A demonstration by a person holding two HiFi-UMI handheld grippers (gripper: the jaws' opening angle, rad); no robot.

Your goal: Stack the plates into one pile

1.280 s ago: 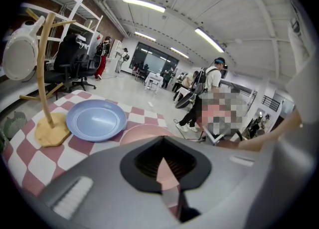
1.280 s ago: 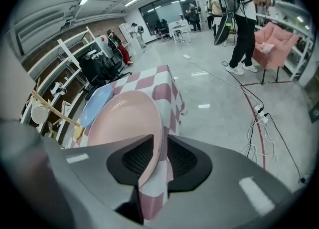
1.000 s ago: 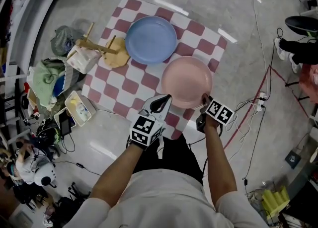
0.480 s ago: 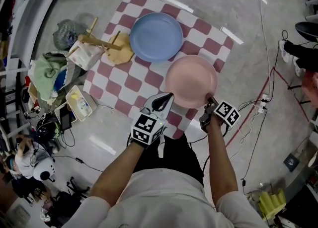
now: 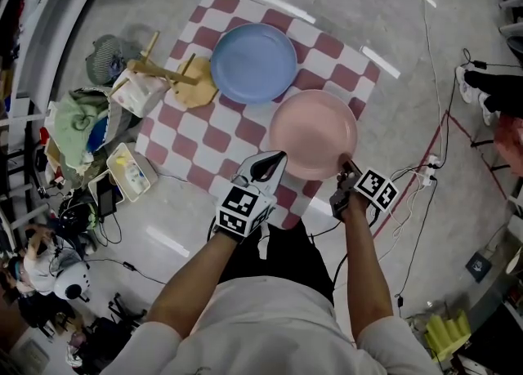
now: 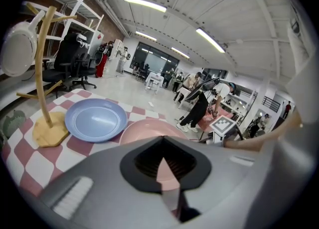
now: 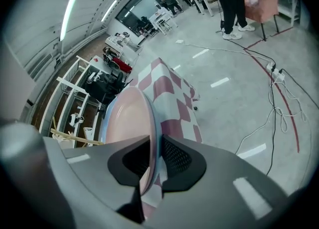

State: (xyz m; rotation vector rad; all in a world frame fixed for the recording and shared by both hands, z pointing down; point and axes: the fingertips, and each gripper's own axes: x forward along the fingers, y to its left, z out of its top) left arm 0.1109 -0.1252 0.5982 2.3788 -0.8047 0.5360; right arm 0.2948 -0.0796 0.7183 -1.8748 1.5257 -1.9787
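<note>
A pink plate (image 5: 313, 134) lies on the near right of the checked cloth (image 5: 219, 132), and a blue plate (image 5: 253, 63) lies further back to its left. My right gripper (image 5: 346, 169) is shut on the pink plate's near right rim; in the right gripper view the rim (image 7: 149, 123) runs edge-on between the jaws of my right gripper (image 7: 155, 145). My left gripper (image 5: 274, 158) is shut with nothing in it, its tip just short of the pink plate's near left edge. From my left gripper (image 6: 162, 160) both the pink plate (image 6: 147, 129) and the blue plate (image 6: 94, 119) show ahead.
A wooden rack (image 5: 173, 79) on a yellow base stands at the cloth's left edge, left of the blue plate. Bags and a box (image 5: 129, 176) crowd the floor on the left. Cables and a power strip (image 5: 426, 171) lie on the floor to the right.
Almost nothing differs. My right gripper has slid slightly right along the pink plate's rim, and the head view has shifted a little. The left gripper and the plates stay put.
</note>
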